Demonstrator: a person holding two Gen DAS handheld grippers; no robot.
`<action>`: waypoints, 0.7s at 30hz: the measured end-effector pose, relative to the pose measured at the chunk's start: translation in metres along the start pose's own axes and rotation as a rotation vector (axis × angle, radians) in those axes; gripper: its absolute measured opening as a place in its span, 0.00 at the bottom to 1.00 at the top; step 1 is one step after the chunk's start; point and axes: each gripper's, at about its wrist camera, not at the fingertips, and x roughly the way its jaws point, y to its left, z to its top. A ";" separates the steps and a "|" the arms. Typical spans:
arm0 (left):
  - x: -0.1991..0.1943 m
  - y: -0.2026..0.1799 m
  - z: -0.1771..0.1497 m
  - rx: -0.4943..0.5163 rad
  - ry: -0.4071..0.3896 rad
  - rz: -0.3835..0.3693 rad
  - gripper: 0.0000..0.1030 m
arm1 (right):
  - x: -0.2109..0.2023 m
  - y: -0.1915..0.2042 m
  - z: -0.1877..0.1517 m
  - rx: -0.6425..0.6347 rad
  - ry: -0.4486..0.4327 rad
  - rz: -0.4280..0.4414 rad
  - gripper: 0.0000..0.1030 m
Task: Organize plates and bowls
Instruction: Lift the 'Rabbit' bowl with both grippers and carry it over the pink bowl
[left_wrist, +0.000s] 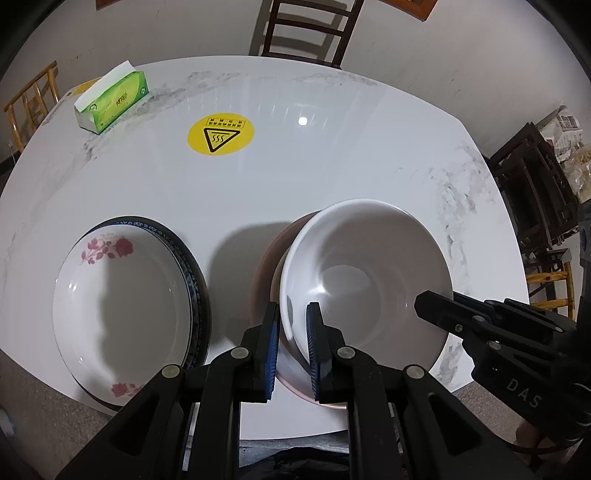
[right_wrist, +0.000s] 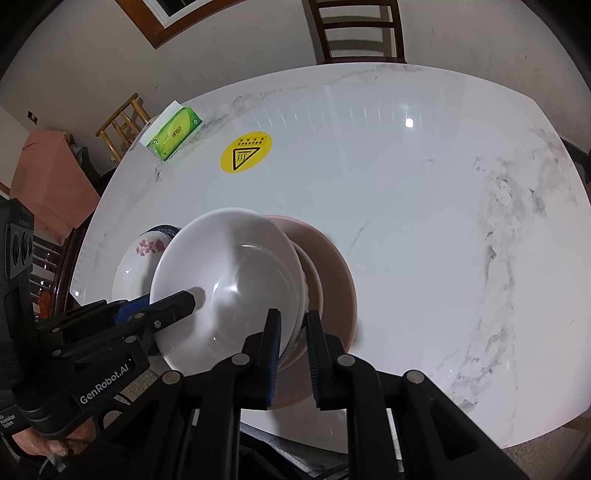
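Observation:
A plain white bowl (left_wrist: 365, 273) sits tilted over a pink plate (left_wrist: 264, 280) near the table's front edge. My left gripper (left_wrist: 292, 354) is shut on the bowl's near-left rim. My right gripper (right_wrist: 292, 354) is shut on the same bowl's (right_wrist: 229, 288) right rim, above a second bowl (right_wrist: 314, 284) and the pink plate (right_wrist: 336, 273). To the left, a white plate with pink flowers (left_wrist: 122, 295) lies on a blue-patterned plate (left_wrist: 194, 273). It also shows in the right wrist view (right_wrist: 136, 258).
A green tissue pack (left_wrist: 112, 98) lies at the far left of the white marble table (left_wrist: 332, 155). A yellow heat-warning sticker (left_wrist: 221, 133) marks the table's middle. A dark wooden chair (left_wrist: 306, 29) stands behind the table.

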 end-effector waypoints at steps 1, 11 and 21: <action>0.001 0.000 -0.001 -0.003 0.003 0.000 0.11 | 0.001 -0.001 0.000 0.001 0.003 0.000 0.14; 0.009 0.002 0.000 -0.008 0.014 0.004 0.11 | 0.009 0.000 0.004 0.004 0.015 -0.002 0.15; 0.011 0.003 0.000 -0.004 0.010 0.005 0.11 | 0.018 -0.001 0.003 0.008 0.029 -0.008 0.16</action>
